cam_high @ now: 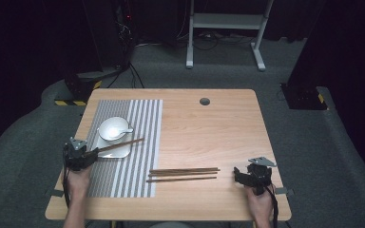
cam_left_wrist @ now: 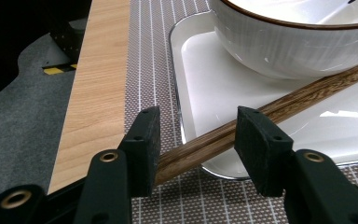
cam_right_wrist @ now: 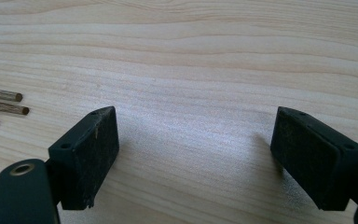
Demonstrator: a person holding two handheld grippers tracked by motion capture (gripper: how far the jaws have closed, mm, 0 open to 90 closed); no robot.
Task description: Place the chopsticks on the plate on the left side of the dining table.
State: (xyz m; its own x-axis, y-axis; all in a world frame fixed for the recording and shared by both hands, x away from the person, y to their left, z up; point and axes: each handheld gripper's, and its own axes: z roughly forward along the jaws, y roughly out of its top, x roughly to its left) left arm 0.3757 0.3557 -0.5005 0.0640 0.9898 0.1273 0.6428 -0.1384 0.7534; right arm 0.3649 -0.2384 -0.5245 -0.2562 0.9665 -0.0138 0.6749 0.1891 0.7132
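Wooden table (cam_high: 228, 128) standing on grey carpet (cam_high: 313, 142), the room behind it dark; a white desk frame (cam_high: 225, 28) stands at the back. A grey striped mat (cam_high: 142, 142) covers the table's left part.

My left gripper (cam_high: 91, 154), at the table's left edge, has its jaws partly apart. One chopstick (cam_left_wrist: 261, 116) passes between them; it lies against the left jaw, while a gap remains at the right jaw, so the grip is not clenched. That chopstick slants across the white tray (cam_left_wrist: 205, 70), just in front of the white bowl (cam_left_wrist: 284, 42), with its far end over the mat.

My right gripper (cam_right_wrist: 193, 154) rests on bare wood at the table's right, jaws wide apart and holding nothing.

Count: one tray, one bowl standing on it, one chopstick at my left jaws, three chopsticks (cam_high: 183, 174) lying side by side mid-table, well apart from my right gripper.
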